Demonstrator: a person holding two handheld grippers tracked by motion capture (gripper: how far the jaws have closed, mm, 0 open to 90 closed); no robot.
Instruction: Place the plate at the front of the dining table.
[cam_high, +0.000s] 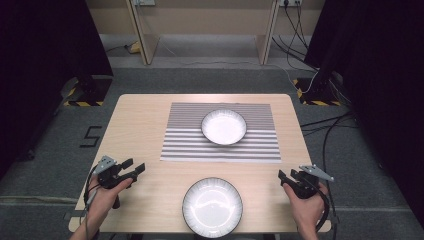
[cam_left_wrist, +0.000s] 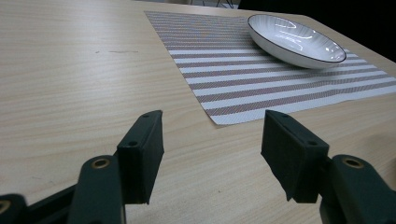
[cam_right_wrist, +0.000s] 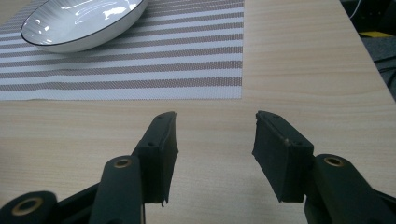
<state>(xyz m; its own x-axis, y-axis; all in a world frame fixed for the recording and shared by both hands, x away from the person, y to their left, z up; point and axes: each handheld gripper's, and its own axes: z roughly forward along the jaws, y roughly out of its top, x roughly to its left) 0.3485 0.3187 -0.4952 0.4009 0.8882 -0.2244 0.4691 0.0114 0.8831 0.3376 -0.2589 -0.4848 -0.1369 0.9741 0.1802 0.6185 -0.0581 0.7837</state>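
Holding a gripper in each hand, I rest both near the front edge of the wooden table (cam_high: 140, 115), one at either side. My left gripper (cam_high: 134, 169) sits toward the table's front left corner with its jaws spread wide and nothing between them; in the left gripper view (cam_left_wrist: 210, 140) bare wood shows through the gap. My right gripper (cam_high: 287, 176) sits toward the front right corner, likewise released and empty, and its own view (cam_right_wrist: 212, 140) shows plain tabletop between the two black jaws. Between my hands, at the front edge, lies the near plate (cam_high: 212, 207), a white dish with a dark rim and fine radial lines, resting straight on the wood and well apart from both grippers. Farther back a striped placemat (cam_high: 185, 145) covers the middle of the table, and the far bowl (cam_high: 224, 126) stands on it, a little past the mat's centre line. From the left gripper view the far bowl (cam_left_wrist: 295, 41) appears at upper right on the striped placemat (cam_left_wrist: 243, 79), whose near corner lies just ahead of my jaws. From the right gripper view the same bowl (cam_right_wrist: 81, 22) sits at upper left, and the mat's edge (cam_right_wrist: 140, 70) runs across ahead of the jaws without touching them.
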